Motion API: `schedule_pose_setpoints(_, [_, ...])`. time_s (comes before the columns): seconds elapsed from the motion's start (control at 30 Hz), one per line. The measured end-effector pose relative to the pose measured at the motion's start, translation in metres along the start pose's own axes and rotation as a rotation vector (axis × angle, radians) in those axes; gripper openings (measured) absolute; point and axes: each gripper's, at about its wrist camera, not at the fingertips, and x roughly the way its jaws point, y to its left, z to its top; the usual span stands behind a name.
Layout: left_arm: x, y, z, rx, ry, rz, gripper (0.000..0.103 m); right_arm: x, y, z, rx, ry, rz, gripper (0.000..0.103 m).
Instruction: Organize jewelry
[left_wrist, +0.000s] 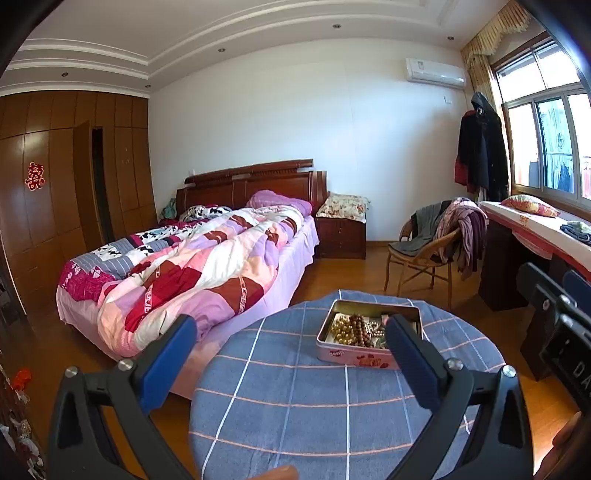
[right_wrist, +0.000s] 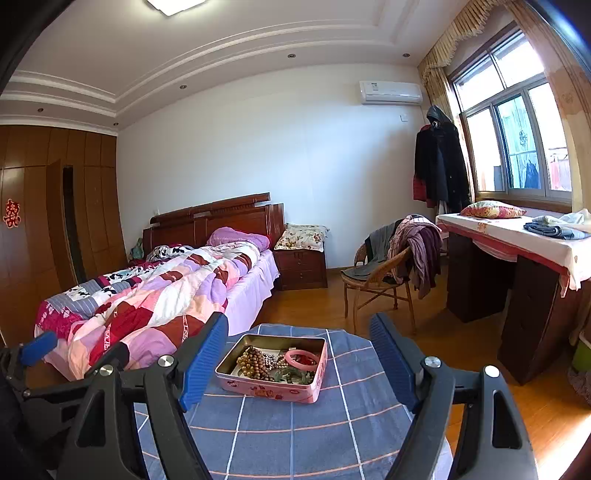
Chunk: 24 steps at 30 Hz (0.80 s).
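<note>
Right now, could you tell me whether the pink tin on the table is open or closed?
Open: the pink tin has no lid on, and brown beads and a pink bangle show inside.

Left tongs (left_wrist: 291, 334) spread wide and empty, right tongs (right_wrist: 299, 338) likewise, side by side

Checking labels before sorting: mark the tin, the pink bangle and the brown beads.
tin (right_wrist: 275, 392), right wrist view, on its pink front wall
pink bangle (right_wrist: 291, 360), right wrist view, on its left rim
brown beads (left_wrist: 360, 328), left wrist view, middle of the strand
</note>
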Motion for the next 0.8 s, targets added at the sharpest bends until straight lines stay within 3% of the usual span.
schedule_pose_setpoints(0.8, [-0.0032, 0.0017, 0.0026, 0.012, -0.011, 0.021, 0.103, 0.0011, -0.0009, -0.0035, 0.008, 0.008, -0.005, 0.079])
